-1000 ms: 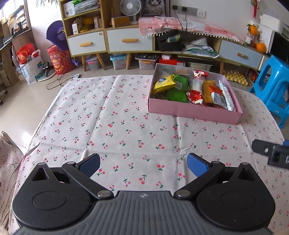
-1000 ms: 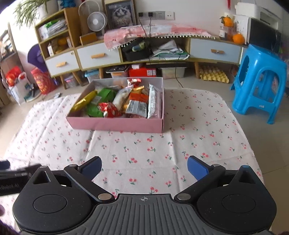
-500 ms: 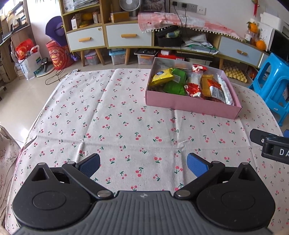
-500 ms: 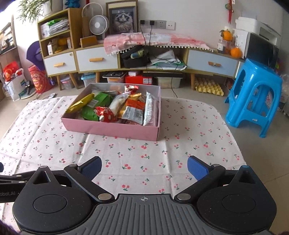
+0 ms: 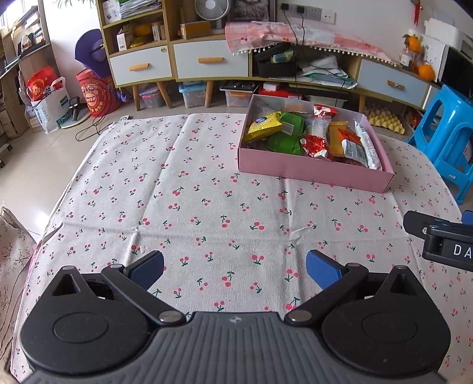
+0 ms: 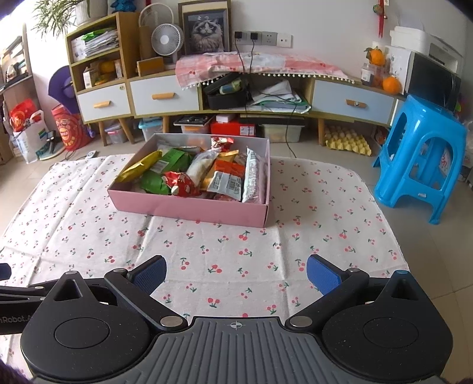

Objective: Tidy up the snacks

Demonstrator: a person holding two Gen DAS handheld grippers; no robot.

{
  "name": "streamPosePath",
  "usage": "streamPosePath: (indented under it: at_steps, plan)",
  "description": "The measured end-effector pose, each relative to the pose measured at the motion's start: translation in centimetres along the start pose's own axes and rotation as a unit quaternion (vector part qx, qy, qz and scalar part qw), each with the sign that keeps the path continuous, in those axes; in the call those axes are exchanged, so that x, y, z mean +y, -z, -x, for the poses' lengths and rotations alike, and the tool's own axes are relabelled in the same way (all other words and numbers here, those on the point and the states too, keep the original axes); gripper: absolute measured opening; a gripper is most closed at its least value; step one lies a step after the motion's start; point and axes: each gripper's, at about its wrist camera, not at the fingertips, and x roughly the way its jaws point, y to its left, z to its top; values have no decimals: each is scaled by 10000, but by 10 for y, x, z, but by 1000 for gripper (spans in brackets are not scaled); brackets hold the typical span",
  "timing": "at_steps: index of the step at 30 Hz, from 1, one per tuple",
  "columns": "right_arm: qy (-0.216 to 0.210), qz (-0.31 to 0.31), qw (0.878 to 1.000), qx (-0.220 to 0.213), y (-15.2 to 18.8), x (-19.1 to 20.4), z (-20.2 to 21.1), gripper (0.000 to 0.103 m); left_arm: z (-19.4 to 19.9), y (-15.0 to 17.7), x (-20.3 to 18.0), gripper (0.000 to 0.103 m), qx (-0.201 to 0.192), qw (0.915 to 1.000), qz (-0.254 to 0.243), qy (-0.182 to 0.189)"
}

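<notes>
Snacks [image 6: 204,174] fill pink box [image 6: 192,208], well beyond both grippers' wide-spread, empty jaws.

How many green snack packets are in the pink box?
2: one green packet near the box's back left, another in front of it by the near wall. Others may be buried.

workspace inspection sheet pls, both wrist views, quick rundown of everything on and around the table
surface: cherry-print tablecloth, creased, covering the table.
job's things: pink box on the cloth, packed with snack packets: yellow packet, green packets, red packet.
clutter: nothing seen on the cloth outside the box.
grippers: left claw and right claw both open, empty, above the near cloth.
cables: black cables hang from wall sockets.
surroundings: blue stool, fan, cat picture.
</notes>
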Motion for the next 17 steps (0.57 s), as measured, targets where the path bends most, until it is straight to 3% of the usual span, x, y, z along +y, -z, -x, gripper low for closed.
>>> streamPosePath:
  at_steps: [17]
  plan:
    - [-50,9,10000,13,1,5,0,102,0,0,-2,103,46,10000,-34,24]
